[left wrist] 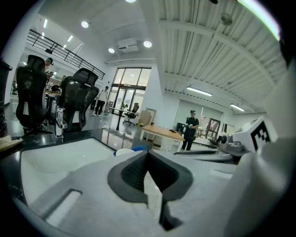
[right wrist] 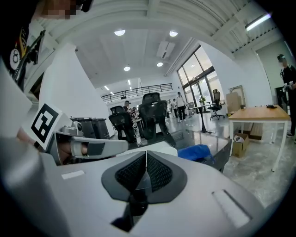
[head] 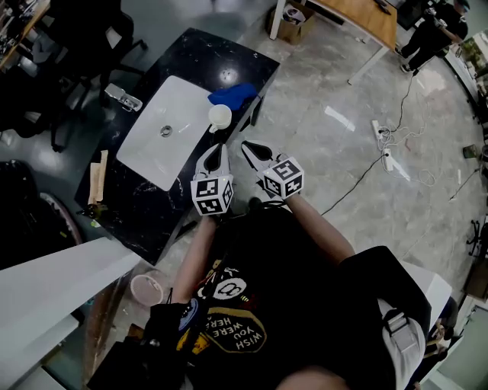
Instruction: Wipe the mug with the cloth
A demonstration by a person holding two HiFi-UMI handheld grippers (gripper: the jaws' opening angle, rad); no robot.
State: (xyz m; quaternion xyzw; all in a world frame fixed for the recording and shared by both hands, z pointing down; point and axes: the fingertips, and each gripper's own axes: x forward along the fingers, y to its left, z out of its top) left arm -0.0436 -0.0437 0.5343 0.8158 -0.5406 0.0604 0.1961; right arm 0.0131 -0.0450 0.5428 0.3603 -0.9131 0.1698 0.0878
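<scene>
A white mug (head: 219, 116) stands on the black marble counter (head: 145, 206), just right of the sink. A crumpled blue cloth (head: 232, 94) lies right behind it, near the counter's right edge. My left gripper (head: 216, 148) and right gripper (head: 250, 146) hover side by side in front of the mug, apart from it, both shut with nothing in them. In the left gripper view the jaws (left wrist: 147, 154) meet, and the mug's rim (left wrist: 124, 151) and the cloth (left wrist: 139, 148) peek over them. In the right gripper view the shut jaws (right wrist: 146, 154) point left of the cloth (right wrist: 196, 152).
A white sink basin (head: 164, 129) is set in the counter, with a metal fitting (head: 123, 97) behind it and a wooden piece (head: 97, 177) at the left. Office chairs stand at the far left. A wooden table (head: 358, 15), floor cables (head: 385, 145) and a person (head: 431, 34) are at the right.
</scene>
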